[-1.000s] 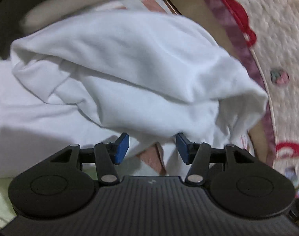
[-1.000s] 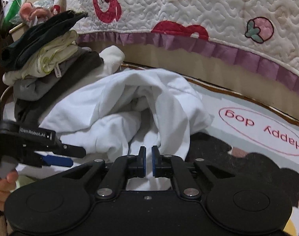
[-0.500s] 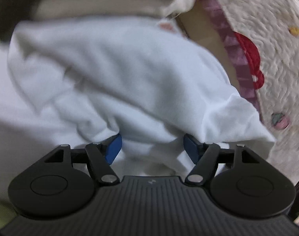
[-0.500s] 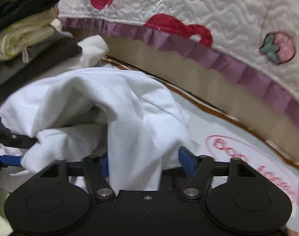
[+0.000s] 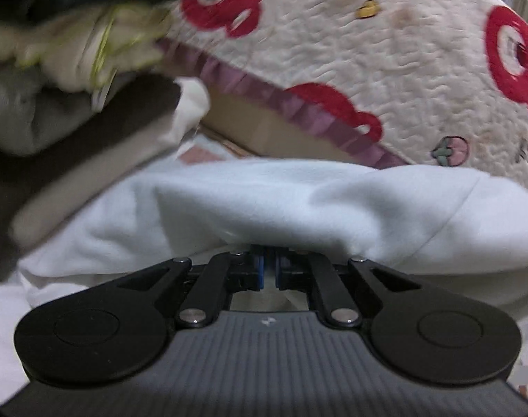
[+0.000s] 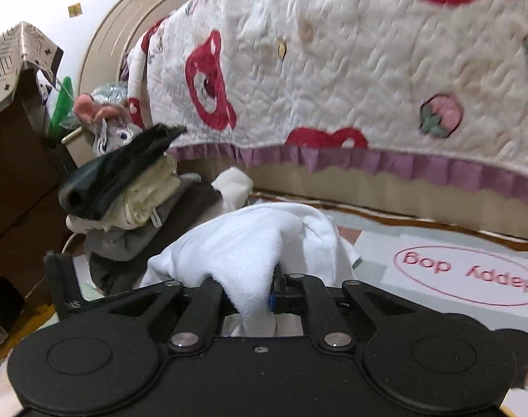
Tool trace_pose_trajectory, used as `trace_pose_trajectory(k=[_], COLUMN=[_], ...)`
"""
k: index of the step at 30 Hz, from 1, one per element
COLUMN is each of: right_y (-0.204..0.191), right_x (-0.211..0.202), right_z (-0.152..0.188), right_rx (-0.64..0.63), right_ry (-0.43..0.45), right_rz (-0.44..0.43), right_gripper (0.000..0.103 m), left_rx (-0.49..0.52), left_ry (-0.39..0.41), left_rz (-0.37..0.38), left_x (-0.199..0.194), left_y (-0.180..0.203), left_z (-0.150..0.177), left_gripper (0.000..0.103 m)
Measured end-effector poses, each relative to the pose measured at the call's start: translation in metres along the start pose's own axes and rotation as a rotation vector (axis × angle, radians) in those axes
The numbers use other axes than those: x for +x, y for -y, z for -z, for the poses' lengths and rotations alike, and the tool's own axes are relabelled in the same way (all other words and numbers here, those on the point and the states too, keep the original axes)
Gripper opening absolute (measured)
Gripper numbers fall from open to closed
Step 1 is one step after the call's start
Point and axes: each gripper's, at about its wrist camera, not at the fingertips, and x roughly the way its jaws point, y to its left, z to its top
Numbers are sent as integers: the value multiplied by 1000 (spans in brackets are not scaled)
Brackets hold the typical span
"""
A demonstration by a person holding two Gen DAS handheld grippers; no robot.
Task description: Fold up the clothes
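A white garment (image 5: 298, 208) lies bunched on the floor mat in front of both grippers. In the left wrist view my left gripper (image 5: 269, 264) is closing its jaws on a fold of it. The blue pads are almost together with a strip of white cloth between them, and the fabric drapes over the fingertips. In the right wrist view my right gripper (image 6: 260, 292) is shut on another bunch of the white garment (image 6: 250, 239), which rises in a peak above the jaws and hides the left pad.
A stack of folded clothes (image 6: 131, 194) stands at the left, also close on the left as the clothes stack (image 5: 55, 104). A quilted bedcover (image 6: 368, 69) with a purple frill hangs behind. The mat's "Happy dog" print (image 6: 465, 274) lies right. A cardboard box (image 6: 13, 160) and plush toy (image 6: 107, 125) sit far left.
Both grippers went from open around the white cloth to shut on it. Both have lifted and tilted up, so the bedcover and the clothes stack now fill more of each view.
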Motion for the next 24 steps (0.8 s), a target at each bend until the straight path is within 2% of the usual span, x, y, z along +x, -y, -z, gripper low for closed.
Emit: trace_pose_trajectory(k=[7, 12, 17, 20, 22, 24], right_y=[-11, -4, -4, 21, 35, 34], right_x=[-45, -80, -119, -128, -131, -130], right_z=[-11, 1, 14, 22, 29, 35], right_rx=[-11, 86, 56, 178, 249, 202], right_ry=[-78, -74, 7, 38, 17, -37], right_rz=[125, 136, 148, 158, 171, 208], right_gripper=[9, 9, 9, 9, 9, 9], left_rx=[-33, -10, 29, 48, 99, 150], left_ry=[-82, -94, -106, -131, -146, -180], left_rz=[122, 202, 236, 250, 239, 213], left_x=[-15, -36, -56, -58, -56, -50], left_y=[16, 44, 70, 83, 92, 101], left_z=[4, 15, 16, 17, 19, 22], left_gripper=[6, 5, 5, 5, 5, 5])
